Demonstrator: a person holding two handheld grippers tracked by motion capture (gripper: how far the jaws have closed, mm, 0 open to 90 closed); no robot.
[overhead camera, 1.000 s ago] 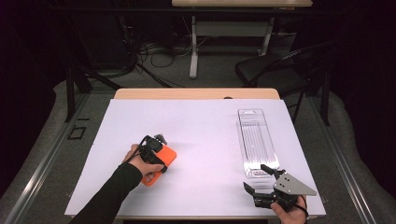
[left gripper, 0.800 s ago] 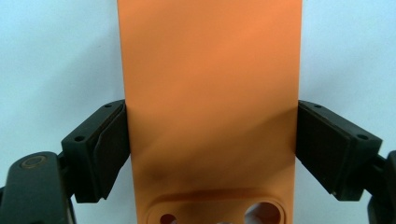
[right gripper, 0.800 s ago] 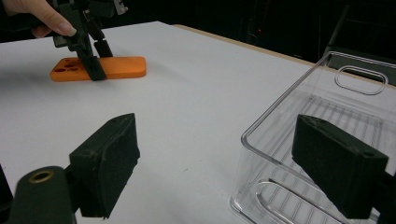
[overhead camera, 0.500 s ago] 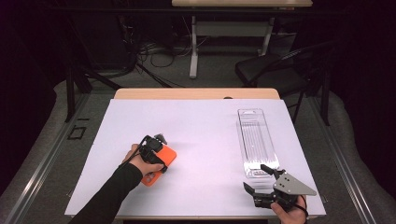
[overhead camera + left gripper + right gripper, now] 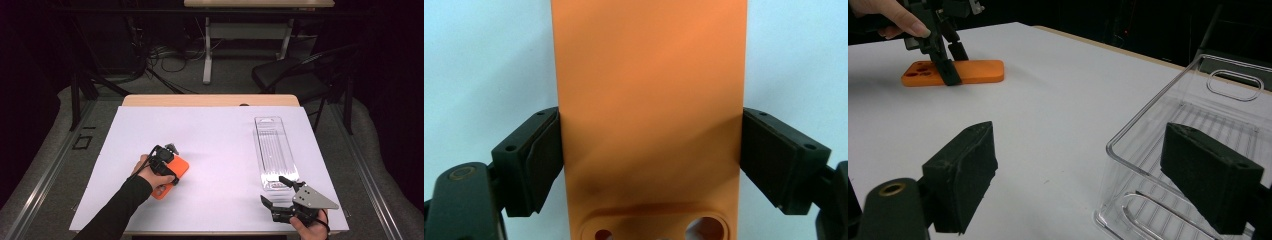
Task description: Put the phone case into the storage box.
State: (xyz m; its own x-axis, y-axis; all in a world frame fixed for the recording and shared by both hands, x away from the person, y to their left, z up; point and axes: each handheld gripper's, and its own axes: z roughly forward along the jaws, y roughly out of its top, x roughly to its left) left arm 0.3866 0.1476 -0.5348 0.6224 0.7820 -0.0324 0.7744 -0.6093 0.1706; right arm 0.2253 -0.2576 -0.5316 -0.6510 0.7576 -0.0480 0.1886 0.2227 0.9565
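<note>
Left gripper's fingers clamped both long edges of the orange phone case, which lay flat on the white tabletop. Right gripper sat with fingers apart, holding nothing, just beside the near end of the clear plastic tray.

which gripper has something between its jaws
The left gripper: its jaws straddle the orange phone case lying on the table. The right gripper is open on nothing, beside the clear tray.
</note>
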